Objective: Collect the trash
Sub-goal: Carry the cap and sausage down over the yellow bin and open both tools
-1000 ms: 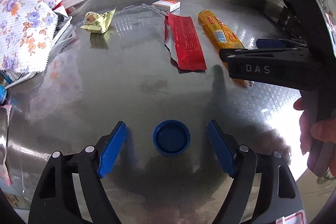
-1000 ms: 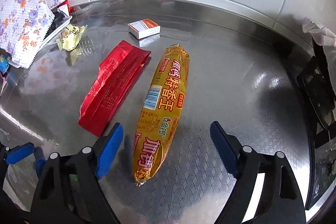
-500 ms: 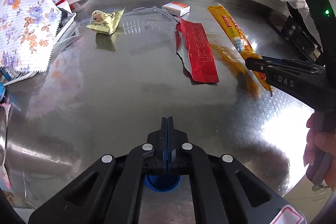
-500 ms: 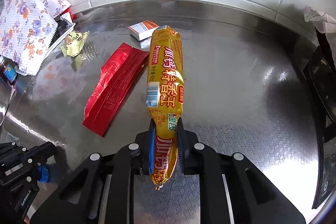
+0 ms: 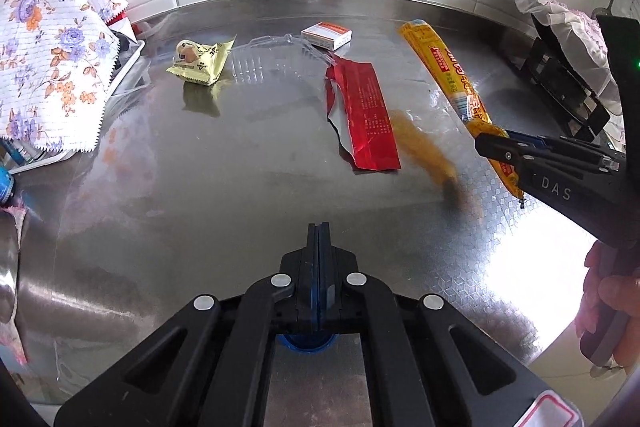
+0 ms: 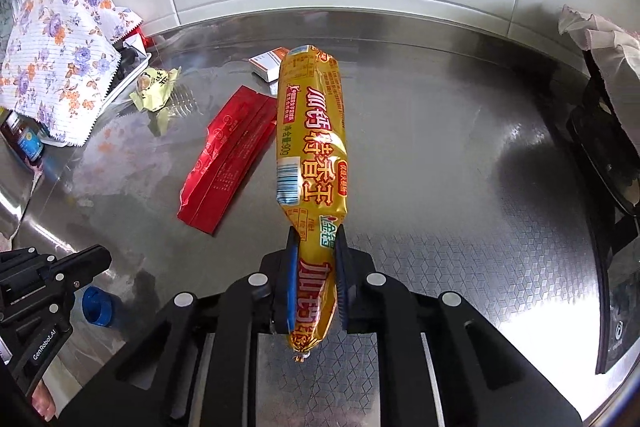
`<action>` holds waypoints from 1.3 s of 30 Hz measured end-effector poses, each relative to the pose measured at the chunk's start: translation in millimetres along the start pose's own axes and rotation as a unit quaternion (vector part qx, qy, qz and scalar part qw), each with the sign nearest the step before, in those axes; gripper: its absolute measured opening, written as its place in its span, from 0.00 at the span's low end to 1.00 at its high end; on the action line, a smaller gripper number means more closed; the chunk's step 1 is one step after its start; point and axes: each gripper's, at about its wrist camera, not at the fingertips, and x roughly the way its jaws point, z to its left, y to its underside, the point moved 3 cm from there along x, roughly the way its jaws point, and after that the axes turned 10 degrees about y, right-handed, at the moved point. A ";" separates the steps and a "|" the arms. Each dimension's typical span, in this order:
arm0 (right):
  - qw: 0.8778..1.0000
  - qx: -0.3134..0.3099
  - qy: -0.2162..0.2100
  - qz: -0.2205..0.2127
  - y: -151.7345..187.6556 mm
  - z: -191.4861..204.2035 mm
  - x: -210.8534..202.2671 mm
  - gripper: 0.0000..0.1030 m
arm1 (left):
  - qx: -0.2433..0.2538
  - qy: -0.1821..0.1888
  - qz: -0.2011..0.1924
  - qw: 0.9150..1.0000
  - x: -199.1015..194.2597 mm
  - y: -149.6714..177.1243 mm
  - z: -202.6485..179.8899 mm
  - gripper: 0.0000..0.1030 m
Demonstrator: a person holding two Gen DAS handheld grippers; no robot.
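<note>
On a stainless-steel countertop (image 5: pixel 200 195) backed by white tile, a trash pickup is caught mid-step, with both grippers loaded. A floral cloth (image 5: pixel 48 47) is draped at the far left edge. The yellow sausage wrapper (image 6: pixel 312 155) is held clear of the counter by the right gripper (image 6: pixel 314 275), whose blue pads are clamped on its lower third; the pack is seen standing up and away from the camera, its far end tilted toward the wall. The left gripper (image 5: pixel 319 247) is held low over the near counter with its jaws pressed fully together, and the blue bottle cap (image 6: pixel 96 305) is glimpsed beneath them; a firm pinch on the cap is judged likely, though contact is hidden. A red foil wrapper (image 5: pixel 364 115), a crumpled yellow snack packet (image 5: pixel 198 61) and a small white-and-orange box (image 5: pixel 326 35) are left lying well apart near the back. Carrying both held items to a bin is judged to be the next move; no bin is shown, so its direction cannot be told.
</note>
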 end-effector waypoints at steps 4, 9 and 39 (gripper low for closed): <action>1.000 0.004 0.000 0.001 2.3 -1.4 -1.0 0.16 | -0.010 0.015 -0.008 1.000 -6.7 4.9 3.3 0.01; 1.000 0.008 0.001 0.003 5.2 -1.7 -1.1 0.16 | -0.017 0.018 -0.008 1.000 -8.2 17.8 8.6 0.11; 1.000 0.004 -0.018 -0.009 22.2 16.1 -33.1 0.16 | 0.003 0.018 -0.020 1.000 -33.3 37.6 15.3 0.31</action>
